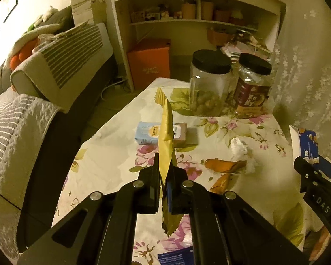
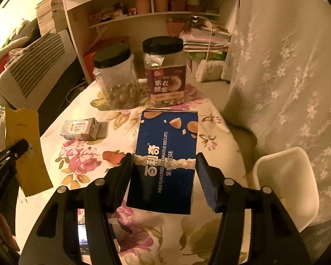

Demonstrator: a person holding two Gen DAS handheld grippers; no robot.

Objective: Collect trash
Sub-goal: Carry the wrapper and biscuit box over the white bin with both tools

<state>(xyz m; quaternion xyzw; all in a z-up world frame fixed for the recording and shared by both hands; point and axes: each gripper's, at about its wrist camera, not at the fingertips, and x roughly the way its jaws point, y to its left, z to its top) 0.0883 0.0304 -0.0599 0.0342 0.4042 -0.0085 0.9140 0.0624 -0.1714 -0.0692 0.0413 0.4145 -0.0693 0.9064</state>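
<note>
My left gripper (image 1: 165, 170) is shut on a yellow foil wrapper (image 1: 165, 132), which stands edge-on between the pads; from the right wrist view the wrapper (image 2: 26, 150) shows flat, with the left gripper (image 2: 22, 145) clamped on its middle. My right gripper (image 2: 164, 163) is shut on a blue biscuit box (image 2: 165, 161), held by its long sides above the table. The box (image 1: 306, 145) and the right gripper (image 1: 309, 165) also show at the right edge of the left wrist view. Orange peels (image 1: 225, 165), a crumpled white tissue (image 1: 238, 150) and a small carton (image 1: 146, 134) lie on the table.
The floral tablecloth (image 1: 112, 154) covers a table with two black-lidded jars (image 1: 209, 84) (image 1: 253, 86) at its far end. A sofa (image 1: 44, 101) runs along the left, a white shelf (image 1: 198, 22) stands behind, and a white chair (image 2: 286, 185) and a curtain (image 2: 286, 77) are at right.
</note>
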